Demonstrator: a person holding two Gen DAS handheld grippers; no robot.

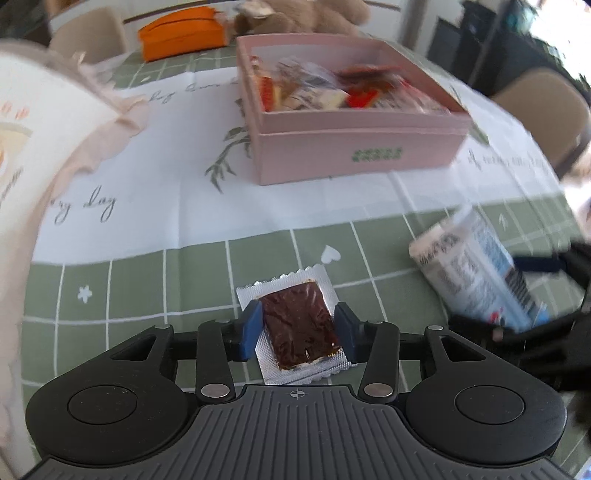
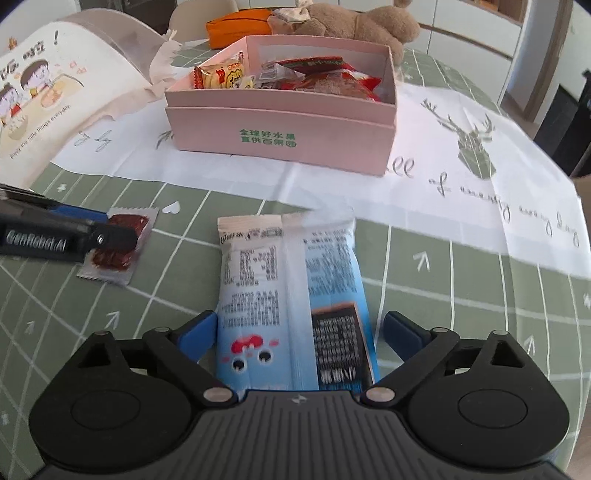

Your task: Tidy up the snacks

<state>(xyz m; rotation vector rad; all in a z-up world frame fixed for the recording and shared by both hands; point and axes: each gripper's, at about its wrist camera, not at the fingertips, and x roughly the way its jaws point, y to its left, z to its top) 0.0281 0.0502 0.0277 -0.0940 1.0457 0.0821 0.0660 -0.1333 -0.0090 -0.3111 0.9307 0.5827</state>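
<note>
A small silver packet with a dark red-brown snack [image 1: 299,325] lies on the green checked tablecloth. My left gripper [image 1: 299,328] is open, a blue pad on each side of the packet; both show from the side in the right wrist view [image 2: 118,240]. A blue and white snack bag [image 2: 291,302] lies flat between the open fingers of my right gripper [image 2: 299,332]; the bag also shows in the left wrist view [image 1: 476,273]. A pink box [image 2: 280,129] holding several snack packets stands farther back on the table, also in the left wrist view [image 1: 354,151].
A cartoon-printed bag [image 2: 44,92] stands at the left. An orange pouch [image 2: 236,26] and a brown teddy bear [image 2: 358,26] sit behind the box. Beige chairs [image 1: 543,107] surround the table.
</note>
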